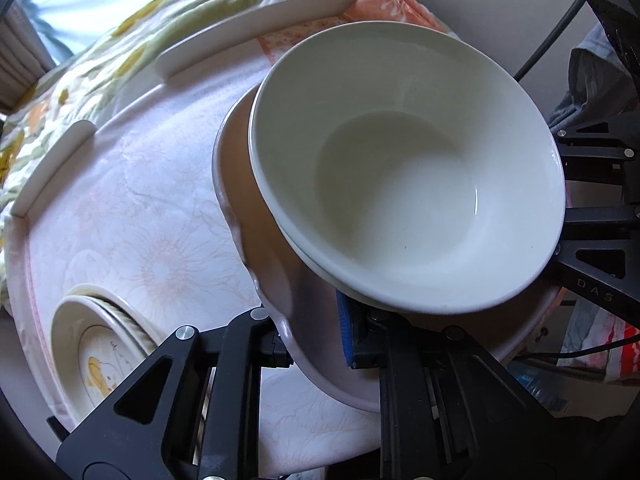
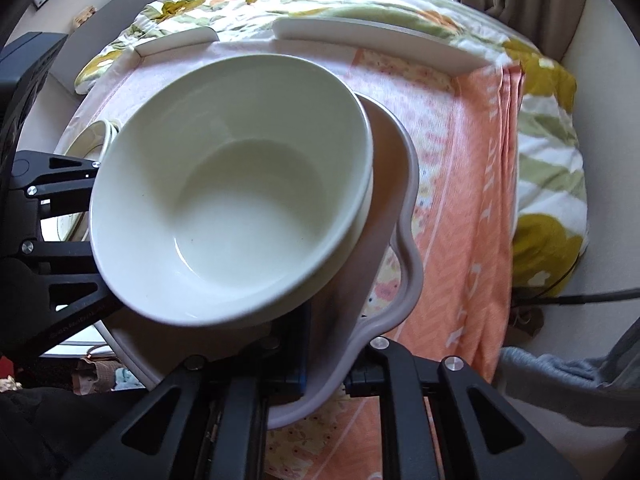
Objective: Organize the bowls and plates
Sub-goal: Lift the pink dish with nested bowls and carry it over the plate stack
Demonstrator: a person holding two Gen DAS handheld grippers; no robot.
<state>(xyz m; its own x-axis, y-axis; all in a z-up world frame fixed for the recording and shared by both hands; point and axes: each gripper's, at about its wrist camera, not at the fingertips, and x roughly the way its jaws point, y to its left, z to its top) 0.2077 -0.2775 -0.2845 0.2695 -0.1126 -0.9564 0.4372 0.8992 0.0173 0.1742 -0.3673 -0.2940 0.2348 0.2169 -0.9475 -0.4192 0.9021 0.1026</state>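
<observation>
Both grippers are clamped on opposite sides of the wavy-rimmed pinkish dish: left gripper (image 1: 316,344) has its jaws shut tight on the near rim in the left wrist view, blue pad on the inside wall, and right gripper (image 2: 324,364) is likewise pinched shut on the rim w/ its blue pad inside. The wavy-rimmed dish (image 1: 236,184) looks lifted off the cloth & tilted, though how far off the surface I can't tell. Inside it sit nested white bowls (image 1: 404,168), at least two judging by the doubled rim at the lower edge; the top bowl is empty, clean, and rides off-centre, leaning toward one side of the dish. Main risk, as I judge it: the bowls are loose cargo, so any extra tilt or uneven lift btwn the two hands could slide them against the rim or tip them out. Thin-edge pinches on glazed ware may also slip if one side pulls harder. Second risk: setting down onto the soft cloth-covered tray (image 1: 52,152) w/ raised edges, which sits on a floral quilt (image 2: 552,168), may leave the load rocking. Off to the side, a stack of small plates (image 1: 92,344) w/ a cartoon print on the top one lies on the tray, well apart from the dish; its contents beyond the plates themselves: none visible.
</observation>
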